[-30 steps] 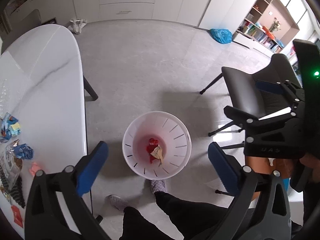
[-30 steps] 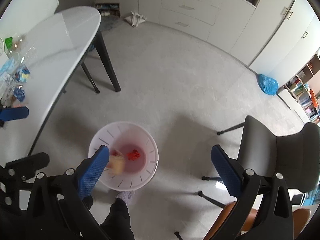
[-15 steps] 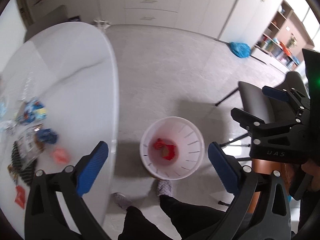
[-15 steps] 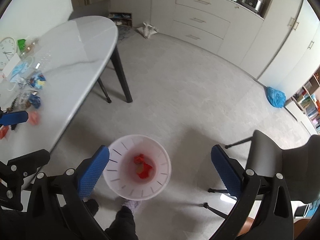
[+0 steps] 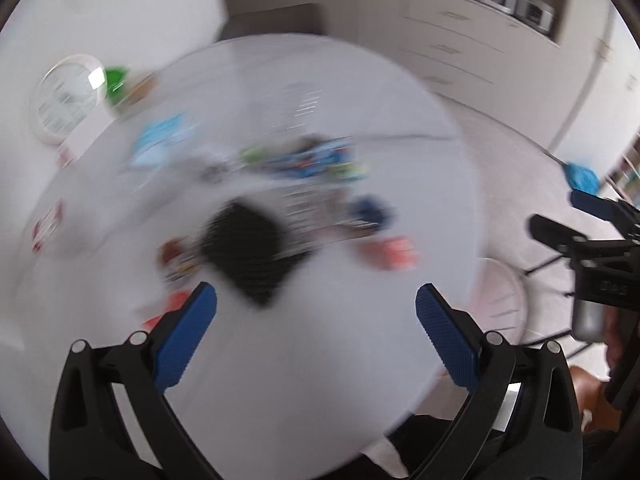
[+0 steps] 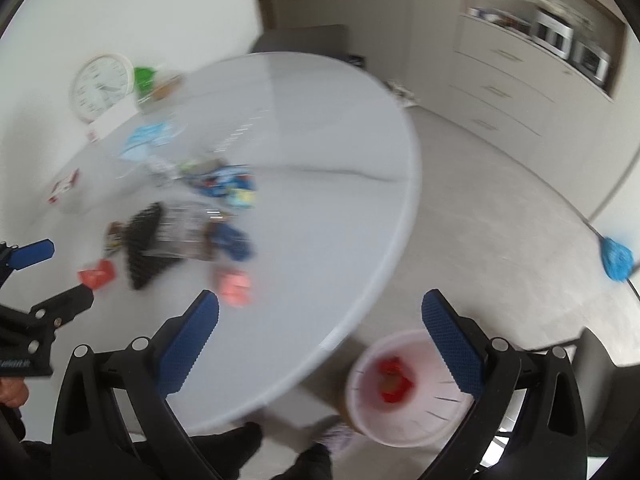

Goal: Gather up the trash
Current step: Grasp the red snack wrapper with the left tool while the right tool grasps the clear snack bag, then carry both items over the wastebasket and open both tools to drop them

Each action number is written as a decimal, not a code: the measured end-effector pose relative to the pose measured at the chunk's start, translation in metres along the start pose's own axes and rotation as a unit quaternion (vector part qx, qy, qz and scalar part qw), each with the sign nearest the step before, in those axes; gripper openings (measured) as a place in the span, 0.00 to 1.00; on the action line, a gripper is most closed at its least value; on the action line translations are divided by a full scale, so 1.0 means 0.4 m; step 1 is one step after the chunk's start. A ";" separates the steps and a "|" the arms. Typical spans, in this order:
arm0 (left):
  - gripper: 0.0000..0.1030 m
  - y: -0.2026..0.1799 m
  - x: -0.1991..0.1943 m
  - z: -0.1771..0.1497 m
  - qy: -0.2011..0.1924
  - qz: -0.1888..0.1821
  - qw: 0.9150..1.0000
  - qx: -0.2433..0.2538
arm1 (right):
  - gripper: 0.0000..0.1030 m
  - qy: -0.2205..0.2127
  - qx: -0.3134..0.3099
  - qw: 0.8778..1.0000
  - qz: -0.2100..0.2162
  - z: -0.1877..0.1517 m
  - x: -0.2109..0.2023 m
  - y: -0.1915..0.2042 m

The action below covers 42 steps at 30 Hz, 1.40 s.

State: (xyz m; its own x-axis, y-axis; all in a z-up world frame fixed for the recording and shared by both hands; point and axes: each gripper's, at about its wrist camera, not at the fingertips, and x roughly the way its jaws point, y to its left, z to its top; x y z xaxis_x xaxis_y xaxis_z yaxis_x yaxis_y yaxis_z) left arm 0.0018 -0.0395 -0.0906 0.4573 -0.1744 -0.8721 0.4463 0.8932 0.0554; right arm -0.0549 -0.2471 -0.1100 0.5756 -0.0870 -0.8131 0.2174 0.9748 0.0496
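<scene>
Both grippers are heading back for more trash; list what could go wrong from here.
1. The pink wrapper lies fairly close to the table edge; a clumsy grasp could knock it to the floor.
2. The wrappers by the black mesh piece are crowded together, so the open right gripper or left gripper might snag two items or scatter them.
3. The bin sits partly under the table edge, so a drop from above may miss.

Both cameras look forward along their own tongs, from above and tilted down. The left wrist view sits over the near edge of the bench [image 5: 320,360], which fills most of its frame; the picture is blurred. The right wrist view hangs off the bench's right edge, taking in the floor [image 6: 500,208] and bin [image 6: 400,420]. Both views share the littered benchtop, the wall clock [image 6: 102,86] and the cabinets [image 6: 520,92].
</scene>
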 end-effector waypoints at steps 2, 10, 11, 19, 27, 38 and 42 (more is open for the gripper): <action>0.93 0.100 0.030 -0.024 0.012 0.019 1.000 -0.019 | 0.98 0.005 -0.010 1.000 0.018 0.010 0.021 0.075; 0.92 0.315 0.212 -0.096 0.060 0.041 0.997 -0.001 | 0.98 0.040 -0.046 0.997 0.042 0.016 0.093 0.293; 0.92 0.319 0.229 -0.106 0.064 0.042 0.997 0.009 | 0.98 0.043 -0.048 0.997 0.043 0.013 0.098 0.311; 0.64 0.344 0.339 -0.110 0.090 0.012 0.995 0.049 | 0.98 0.068 -0.032 0.997 0.028 -0.002 0.142 0.370; 0.40 0.365 0.361 -0.118 0.099 -0.026 0.994 0.028 | 0.98 0.071 -0.002 0.997 0.015 0.080 0.229 0.368; 0.39 0.374 0.236 -0.127 0.072 -0.056 0.995 -0.030 | 0.65 0.154 -0.028 0.988 -0.014 0.168 0.488 0.422; 0.39 0.373 0.194 -0.112 0.056 -0.053 0.996 -0.036 | 0.49 0.163 -0.023 0.986 0.004 0.166 0.502 0.425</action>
State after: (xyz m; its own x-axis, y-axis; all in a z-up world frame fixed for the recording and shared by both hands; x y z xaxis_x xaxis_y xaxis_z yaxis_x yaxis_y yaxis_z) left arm 0.0693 0.0988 -0.1719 0.3196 -0.2259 -0.9202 0.4298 0.9001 -0.0716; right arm 0.1500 -0.1124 -0.2263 0.2913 -0.0148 -0.9565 0.1740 0.9840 0.0377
